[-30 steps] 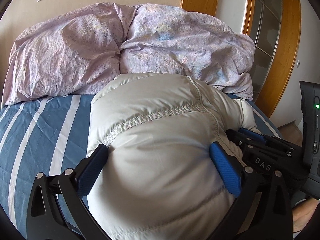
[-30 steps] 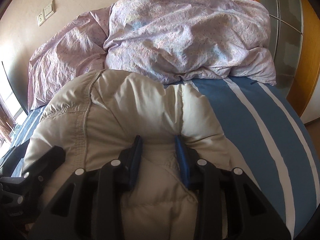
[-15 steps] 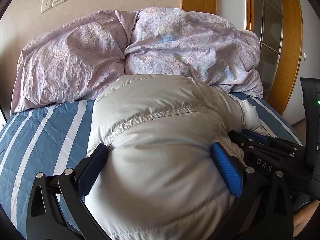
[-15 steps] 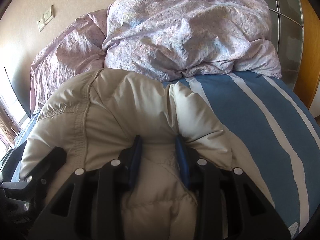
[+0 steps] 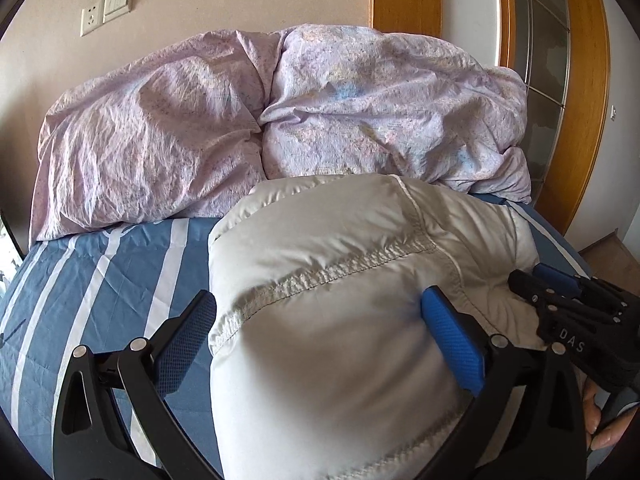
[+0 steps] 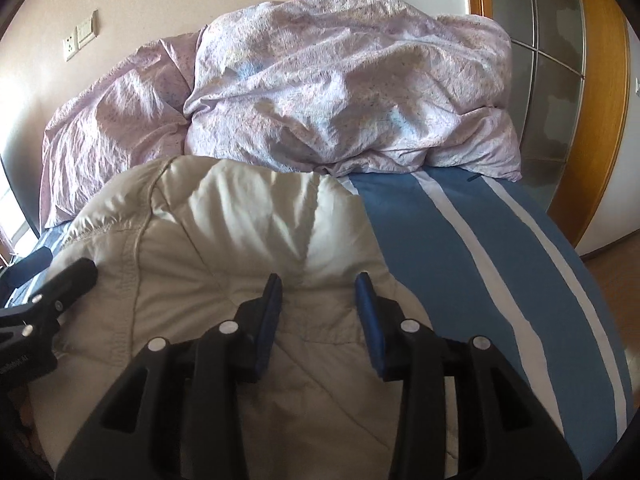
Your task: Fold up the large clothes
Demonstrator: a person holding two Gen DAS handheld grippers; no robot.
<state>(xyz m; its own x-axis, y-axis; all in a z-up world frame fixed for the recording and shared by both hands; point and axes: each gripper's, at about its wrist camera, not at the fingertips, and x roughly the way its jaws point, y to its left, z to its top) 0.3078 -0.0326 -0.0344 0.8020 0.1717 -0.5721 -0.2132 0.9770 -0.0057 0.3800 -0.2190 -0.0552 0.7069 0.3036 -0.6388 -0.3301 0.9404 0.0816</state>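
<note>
A puffy light grey down jacket (image 5: 340, 280) lies bundled on the striped bed; it also shows in the right wrist view (image 6: 224, 240). My left gripper (image 5: 320, 316) is wide open, its blue pads either side of the jacket's bulge, the right pad pressed into the fabric. My right gripper (image 6: 318, 292) has its jaws partly apart with jacket fabric bulging between the pads; they look loose on it. The right gripper (image 5: 568, 304) shows at the right of the left wrist view, on the jacket's right part.
A crumpled lilac duvet (image 5: 280, 120) is heaped at the head of the bed, just behind the jacket. The blue and white striped sheet (image 6: 480, 260) spreads to both sides. A wooden door frame and glass panel (image 6: 560, 100) stand at the right.
My right gripper's jaws have widened from pinching the jacket fabric. Both grippers have drawn back and down slightly, and the jacket has settled lower on the bed.
</note>
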